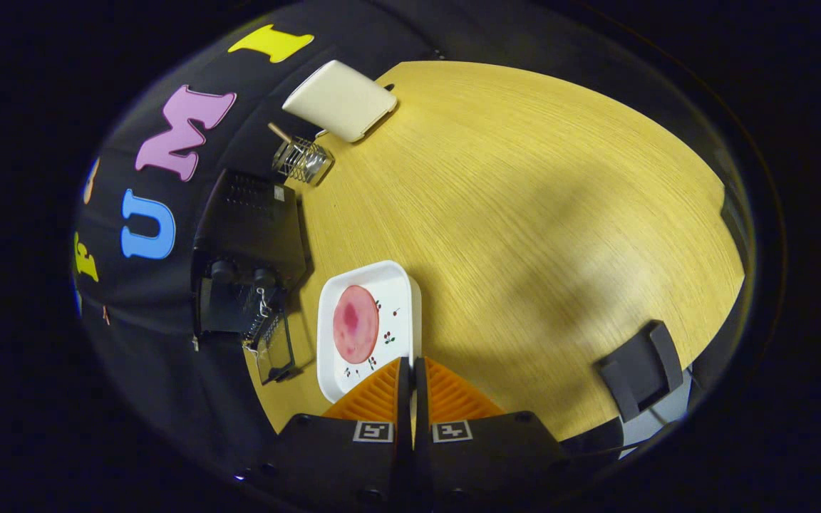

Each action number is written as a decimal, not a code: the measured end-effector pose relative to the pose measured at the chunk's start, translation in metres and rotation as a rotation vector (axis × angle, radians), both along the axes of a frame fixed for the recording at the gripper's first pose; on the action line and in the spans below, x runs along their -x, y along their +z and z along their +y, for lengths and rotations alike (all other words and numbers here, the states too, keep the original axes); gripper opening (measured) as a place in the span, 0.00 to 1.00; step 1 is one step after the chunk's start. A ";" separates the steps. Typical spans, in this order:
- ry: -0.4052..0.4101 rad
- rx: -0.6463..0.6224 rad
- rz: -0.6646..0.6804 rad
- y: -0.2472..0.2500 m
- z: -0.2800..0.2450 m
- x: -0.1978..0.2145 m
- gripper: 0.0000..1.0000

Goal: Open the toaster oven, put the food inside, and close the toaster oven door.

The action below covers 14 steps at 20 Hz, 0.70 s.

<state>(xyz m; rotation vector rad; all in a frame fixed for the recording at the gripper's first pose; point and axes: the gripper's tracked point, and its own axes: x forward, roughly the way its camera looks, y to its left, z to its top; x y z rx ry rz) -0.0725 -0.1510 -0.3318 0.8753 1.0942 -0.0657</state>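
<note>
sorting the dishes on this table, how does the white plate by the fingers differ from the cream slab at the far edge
The white plate lies just ahead of the shut fingers and holds a pink round slice of food; the cream slab sits far beyond, near the wire basket, with nothing on it. The plate has a raised rim and small printed motifs; the slab is plain. Both are squarish with rounded corners, on the wooden table.

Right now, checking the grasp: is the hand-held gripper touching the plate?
Touching: in the gripper view the hand-held gripper has its fingers pressed together on the white plate's near rim.

counter: pale wood grain, matt
plate: smooth glossy white
toaster oven beside plate: dark matt casing
rack beyond oven: shiny wire
</note>
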 end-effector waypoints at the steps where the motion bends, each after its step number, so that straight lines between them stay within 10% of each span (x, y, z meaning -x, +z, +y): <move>1: -0.025 -0.012 -0.009 0.007 -0.002 0.004 0.06; 14: -0.072 -0.158 -0.167 0.095 0.109 -0.002 0.05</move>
